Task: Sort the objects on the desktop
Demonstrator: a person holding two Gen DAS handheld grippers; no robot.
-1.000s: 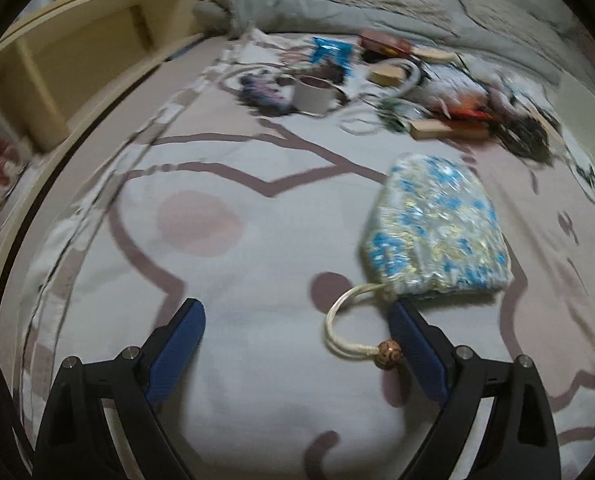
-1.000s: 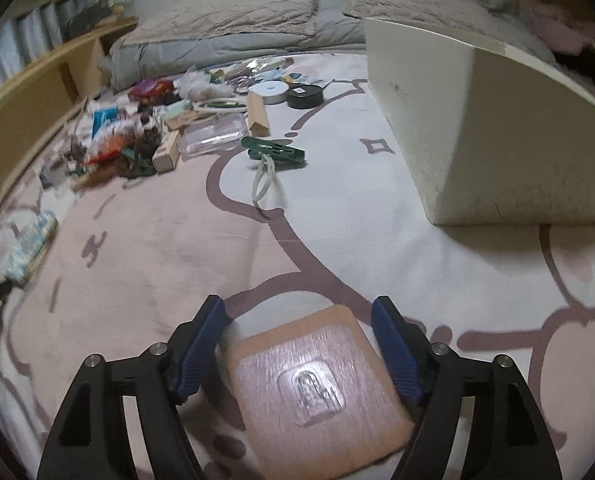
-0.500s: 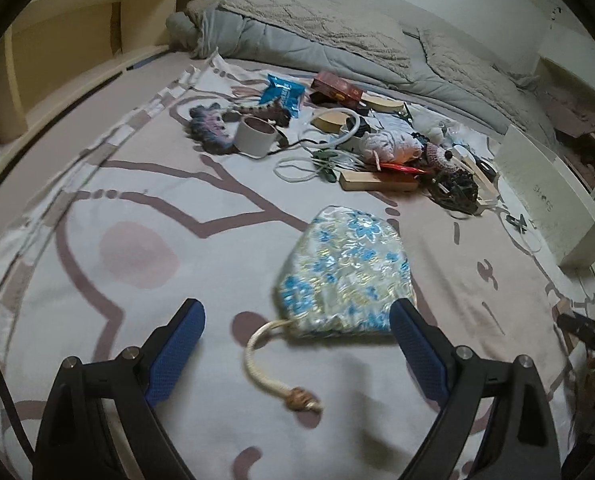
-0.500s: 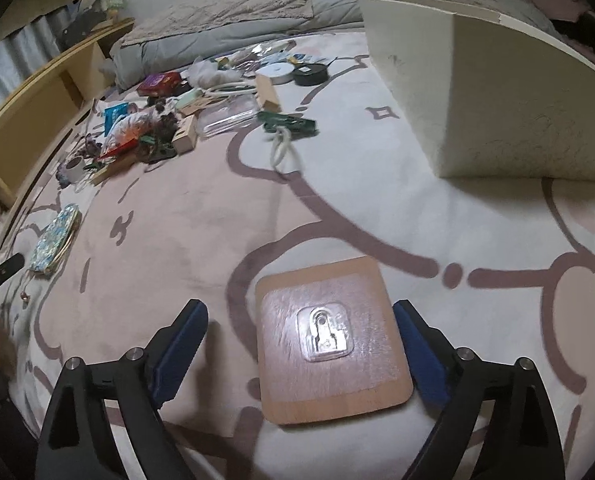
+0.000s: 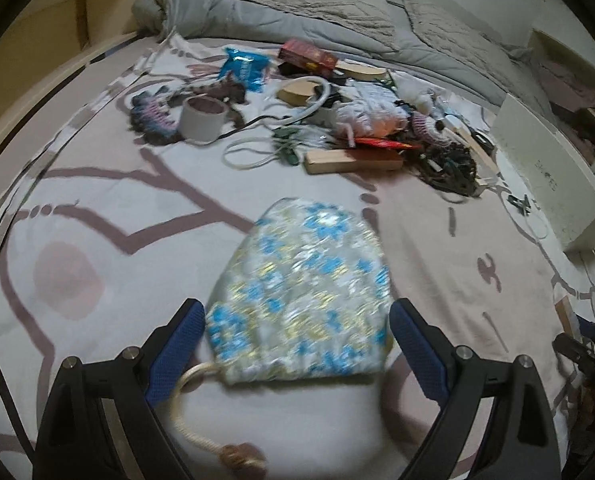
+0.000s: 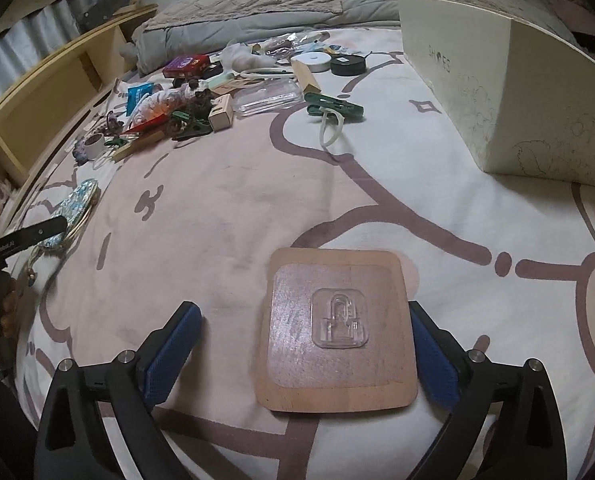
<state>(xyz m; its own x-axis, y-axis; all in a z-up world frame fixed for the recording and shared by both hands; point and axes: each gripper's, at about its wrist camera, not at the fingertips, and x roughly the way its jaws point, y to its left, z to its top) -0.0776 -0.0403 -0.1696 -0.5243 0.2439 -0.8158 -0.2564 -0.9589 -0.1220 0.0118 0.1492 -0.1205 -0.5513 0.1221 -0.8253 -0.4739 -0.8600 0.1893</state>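
Observation:
A silvery pouch with blue flowers (image 5: 305, 280) lies on the patterned bed sheet, its cream cord and wooden bead (image 5: 243, 456) trailing toward me. My left gripper (image 5: 297, 312) is open and straddles the pouch's near end, pads just beside its edges. In the right wrist view a square wooden board (image 6: 337, 328) with a clear plastic hook (image 6: 339, 320) stuck on it lies flat. My right gripper (image 6: 303, 312) has its jaws opening around the board; the left pad stands well away from it, the right pad close beside its edge. The pouch (image 6: 75, 204) also shows far left there.
A heap of small items (image 5: 337, 120) with a white tape roll (image 5: 201, 118) lies further up the sheet. A white box (image 6: 509, 80) stands at the right, a green clip (image 6: 333, 106) before it. A grey quilt (image 5: 317, 8) is behind, and a wooden shelf (image 6: 49, 92) runs along the left.
My left gripper has swung over so the pouch now sits between its fingers. My right gripper's jaws have spread wide off the wooden board, which stays flat on the sheet.

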